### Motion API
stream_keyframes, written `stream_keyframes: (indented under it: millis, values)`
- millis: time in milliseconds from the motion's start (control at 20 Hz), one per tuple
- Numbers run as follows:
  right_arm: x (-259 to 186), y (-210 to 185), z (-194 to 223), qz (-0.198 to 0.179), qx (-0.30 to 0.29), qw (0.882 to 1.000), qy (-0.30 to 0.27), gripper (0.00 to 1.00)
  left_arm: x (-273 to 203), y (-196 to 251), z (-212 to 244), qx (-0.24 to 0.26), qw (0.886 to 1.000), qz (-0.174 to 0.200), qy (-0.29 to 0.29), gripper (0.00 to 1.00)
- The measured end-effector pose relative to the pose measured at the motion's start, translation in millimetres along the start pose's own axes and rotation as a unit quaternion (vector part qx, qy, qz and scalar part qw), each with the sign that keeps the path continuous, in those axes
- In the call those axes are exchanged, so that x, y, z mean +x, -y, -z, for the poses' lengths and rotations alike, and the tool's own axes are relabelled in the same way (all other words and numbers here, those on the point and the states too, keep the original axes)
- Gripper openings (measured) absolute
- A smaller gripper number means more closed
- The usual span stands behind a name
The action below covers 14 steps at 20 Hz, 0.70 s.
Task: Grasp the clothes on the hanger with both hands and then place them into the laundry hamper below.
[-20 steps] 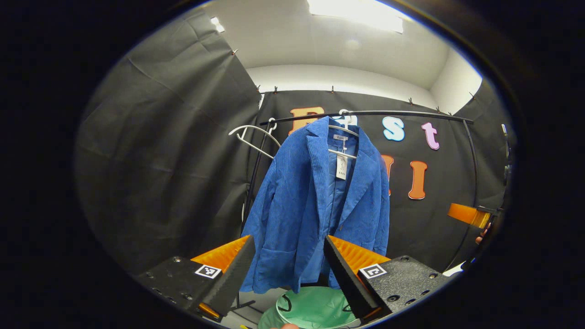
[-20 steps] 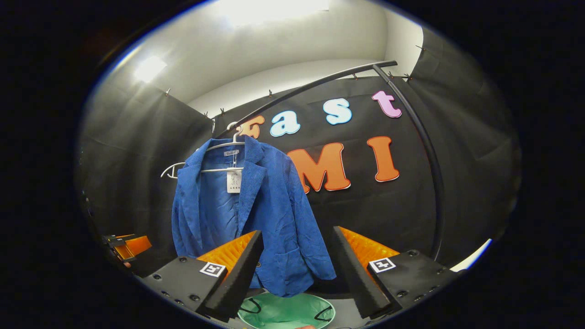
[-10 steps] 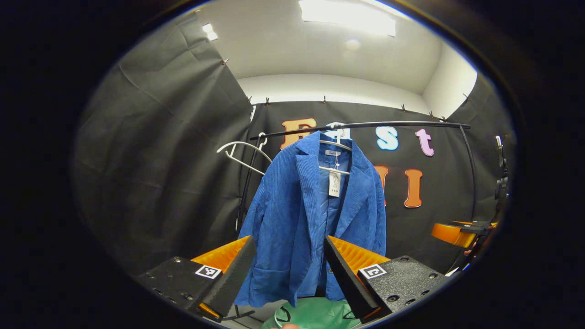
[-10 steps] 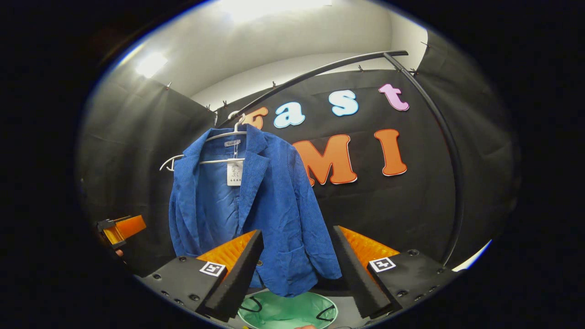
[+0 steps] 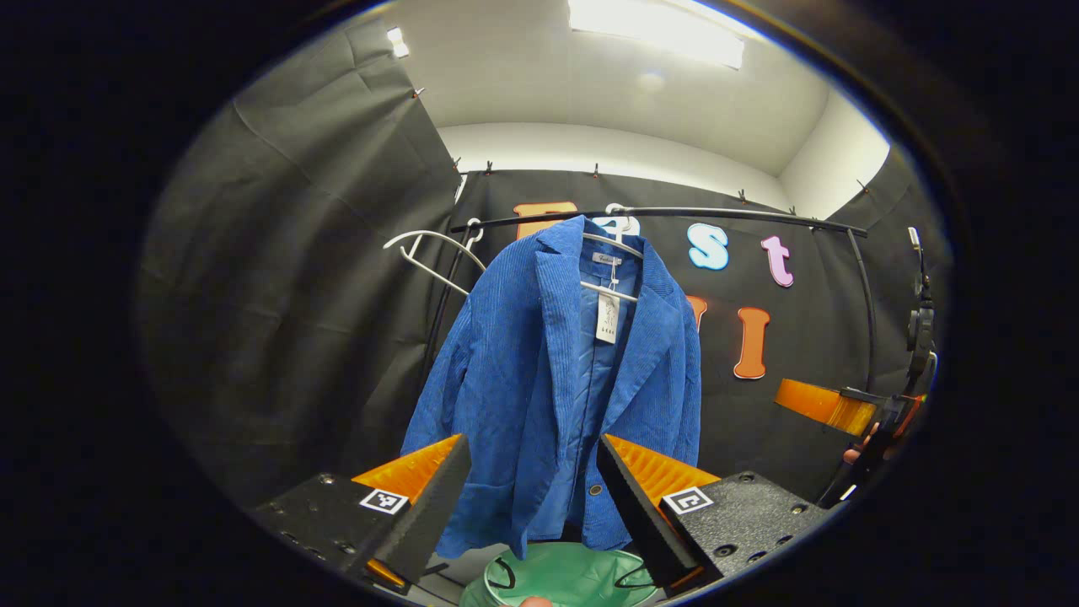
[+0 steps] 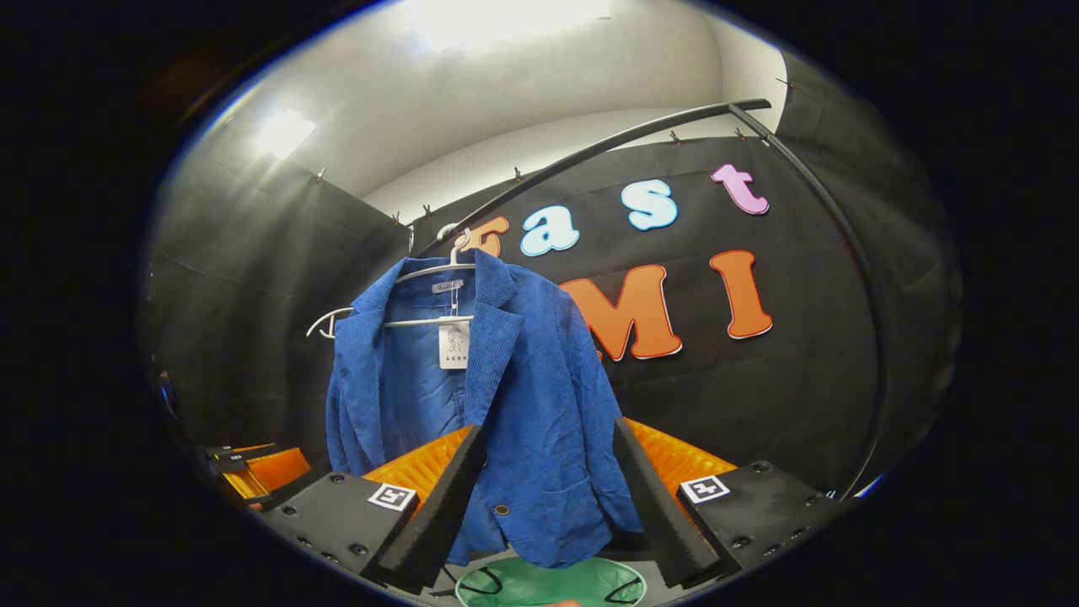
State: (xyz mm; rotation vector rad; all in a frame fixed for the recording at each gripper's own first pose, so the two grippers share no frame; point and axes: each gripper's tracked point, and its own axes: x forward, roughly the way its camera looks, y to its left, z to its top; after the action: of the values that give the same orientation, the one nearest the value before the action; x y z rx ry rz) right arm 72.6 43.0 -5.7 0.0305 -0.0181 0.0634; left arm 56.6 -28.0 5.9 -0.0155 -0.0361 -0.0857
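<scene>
A blue corduroy jacket [image 5: 548, 379] [image 6: 506, 396] hangs on a white hanger [image 5: 620, 244] [image 6: 438, 270] from a black rail [image 5: 716, 215] [image 6: 590, 152]. Under it stands a green laundry hamper [image 5: 565, 577] [image 6: 548, 586]. My left gripper [image 5: 531, 497] is open, its fingers framing the jacket's lower front, short of the cloth. My right gripper [image 6: 548, 497] is open too, in front of the jacket's hem and pocket. The right gripper [image 5: 830, 405] also appears at the right edge of the left gripper view, and the left gripper [image 6: 253, 468] at the left edge of the right gripper view.
An empty white hanger [image 5: 430, 253] [image 6: 329, 320] hangs on the rail left of the jacket. The rail bends down into a black upright [image 5: 864, 303] [image 6: 851, 270] on the right. Black cloth walls close the booth on all sides.
Both grippers have come nearer to the jacket, which looks larger and sits lower between the fingers. Both stay open.
</scene>
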Motion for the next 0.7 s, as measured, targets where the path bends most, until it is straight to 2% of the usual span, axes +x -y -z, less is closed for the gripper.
stream_keyframes:
  millis: [100,150,250,350,400,550,650,700]
  values:
    - [2,-2,2,-0.004,0.000,1.000,-0.001,0.99,0,-7,-6,0.006,1.000,-0.004,0.005,0.92]
    - [2,-3,2,-0.004,-0.001,1.000,0.000,0.99,0,-11,-9,0.013,1.000,-0.008,0.010,0.95]
    - [4,-10,1,-0.007,0.003,1.000,0.004,0.98,2,-18,-17,0.021,0.999,-0.016,0.023,0.95]
    - [13,-14,3,-0.008,0.014,1.000,0.002,0.98,12,-16,-23,0.010,0.999,-0.012,0.030,0.92]
    - [20,-16,5,-0.008,0.019,1.000,-0.002,0.98,19,-13,-26,0.001,0.999,-0.005,0.033,0.94]
    - [50,-19,-5,-0.010,0.026,1.000,0.002,0.98,40,-9,-37,-0.019,0.999,0.007,0.038,0.94]
    - [76,-21,-8,-0.003,0.013,1.000,0.003,0.98,54,-9,-43,-0.019,0.999,0.009,0.041,0.92]
    - [89,-26,-5,-0.003,0.004,1.000,-0.004,0.98,60,-9,-44,-0.018,0.999,0.010,0.042,0.95]
